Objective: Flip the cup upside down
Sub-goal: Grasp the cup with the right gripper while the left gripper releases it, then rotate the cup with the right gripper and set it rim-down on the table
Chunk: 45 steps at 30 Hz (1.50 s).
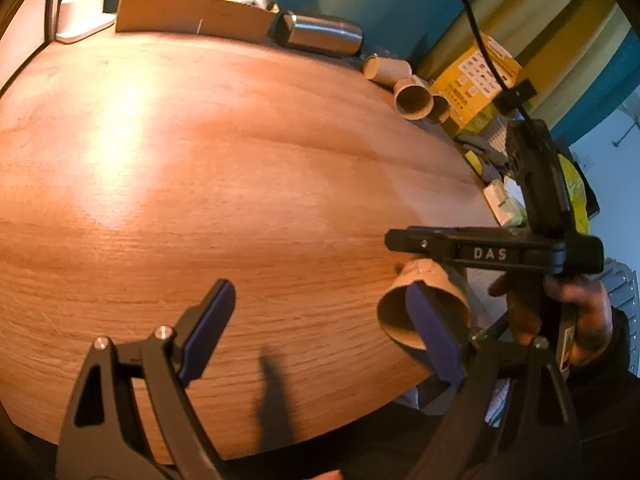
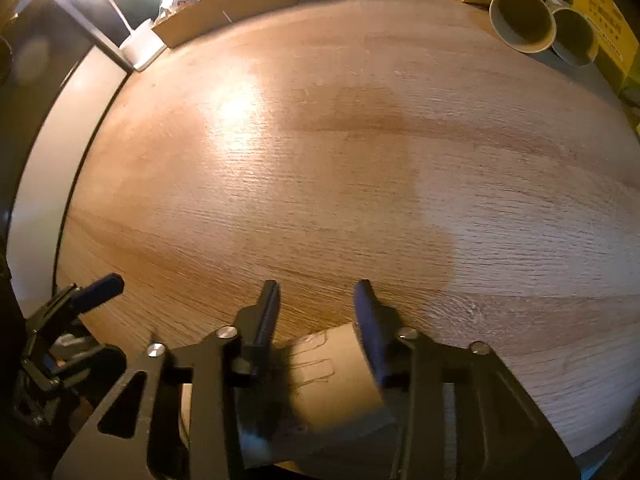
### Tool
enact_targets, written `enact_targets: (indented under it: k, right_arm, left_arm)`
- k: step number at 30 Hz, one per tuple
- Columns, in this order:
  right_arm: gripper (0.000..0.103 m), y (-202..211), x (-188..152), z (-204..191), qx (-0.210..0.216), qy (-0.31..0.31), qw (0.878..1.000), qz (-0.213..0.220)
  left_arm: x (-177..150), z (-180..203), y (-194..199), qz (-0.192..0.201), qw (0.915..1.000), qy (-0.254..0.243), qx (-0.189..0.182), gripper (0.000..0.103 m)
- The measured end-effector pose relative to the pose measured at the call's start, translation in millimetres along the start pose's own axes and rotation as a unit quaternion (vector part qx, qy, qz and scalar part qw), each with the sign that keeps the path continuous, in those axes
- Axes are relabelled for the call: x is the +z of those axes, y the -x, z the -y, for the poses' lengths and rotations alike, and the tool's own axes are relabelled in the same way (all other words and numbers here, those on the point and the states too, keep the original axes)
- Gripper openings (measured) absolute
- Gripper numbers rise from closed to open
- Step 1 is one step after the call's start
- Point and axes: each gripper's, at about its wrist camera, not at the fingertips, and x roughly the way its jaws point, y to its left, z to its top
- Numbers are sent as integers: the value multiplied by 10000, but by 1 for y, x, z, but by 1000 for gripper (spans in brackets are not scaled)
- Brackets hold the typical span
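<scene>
A brown paper cup (image 2: 332,376) is held on its side between the fingers of my right gripper (image 2: 316,304), which is shut on it near the table's front edge. In the left wrist view the same cup (image 1: 436,280) shows at the right with its open mouth facing the camera, under the right gripper's black body (image 1: 492,250). My left gripper (image 1: 320,312) is open and empty above the wooden table (image 1: 200,160); its right finger (image 1: 434,332) crosses in front of the cup's mouth.
Several other paper cups (image 1: 412,98) lie on their sides at the table's far right edge, beside a yellow box (image 1: 476,80). A steel flask (image 1: 320,34), a cardboard box (image 1: 192,16) and a white object (image 1: 84,12) line the far edge.
</scene>
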Motion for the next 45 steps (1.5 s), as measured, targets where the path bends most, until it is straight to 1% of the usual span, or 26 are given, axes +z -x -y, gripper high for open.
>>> enact_targets:
  k: [3, 5, 6, 9, 12, 15, 17, 19, 21, 25, 27, 29, 31, 40, 43, 45]
  right_arm:
    - [39, -2, -1, 0, -42, -85, 9999, 32]
    - [40, 3, -3, 8, 49, -228, 9996, 166]
    - [42, 8, -3, 11, 88, -308, 9991, 262]
    - [57, 22, -5, 15, 71, -504, 9974, 510]
    - [58, 36, -15, 23, 16, -824, 9947, 613]
    - [63, 45, -32, 31, -40, -1293, 9899, 584]
    - [67, 47, -39, 31, 27, -1638, 9848, 575]
    - [74, 49, -49, 32, 110, -2007, 9780, 550]
    - [75, 46, -58, 31, 110, -2286, 9723, 476]
    - [75, 34, -71, 30, -76, -2552, 9662, 362]
    - [75, 30, -75, 29, -27, -2564, 9659, 365]
    - [74, 28, -75, 24, -124, -2409, 9697, 377]
    - [71, 24, -74, 21, -212, -2371, 9707, 319]
    - [65, 36, -63, 7, -372, -2091, 9766, 351]
    - [64, 42, -60, 1, -435, -1859, 9801, 542]
    - [64, 50, -54, -4, -544, -1586, 9821, 861]
  left_arm:
    - [0, 0, -2, -13, 10000, -11, -14, 89]
    - [-1, 3, -3, -20, 10000, -37, -48, 89]
    - [0, 5, -4, -28, 10000, -47, -58, 89]
    - [1, 9, -6, -67, 9998, -122, -135, 89]
    - [3, 14, -6, -51, 9995, -211, -216, 89]
    - [4, 16, -9, -67, 9992, -247, -314, 89]
    - [4, 18, -10, -87, 9988, -296, -391, 89]
    - [5, 20, -10, -98, 9983, -354, -446, 89]
    - [5, 20, -10, -113, 9978, -417, -510, 89]
    - [4, 18, -8, -159, 9969, -460, -620, 89]
    - [3, 16, -7, -184, 9967, -471, -643, 89]
    - [4, 13, -6, -193, 9965, -466, -664, 89]
    - [4, 11, -5, -186, 9966, -442, -670, 89]
    - [5, 2, -4, -142, 9969, -308, -715, 89]
    - [5, -1, -4, -136, 9972, -285, -672, 89]
    - [6, -1, -3, -117, 9976, -295, -623, 89]
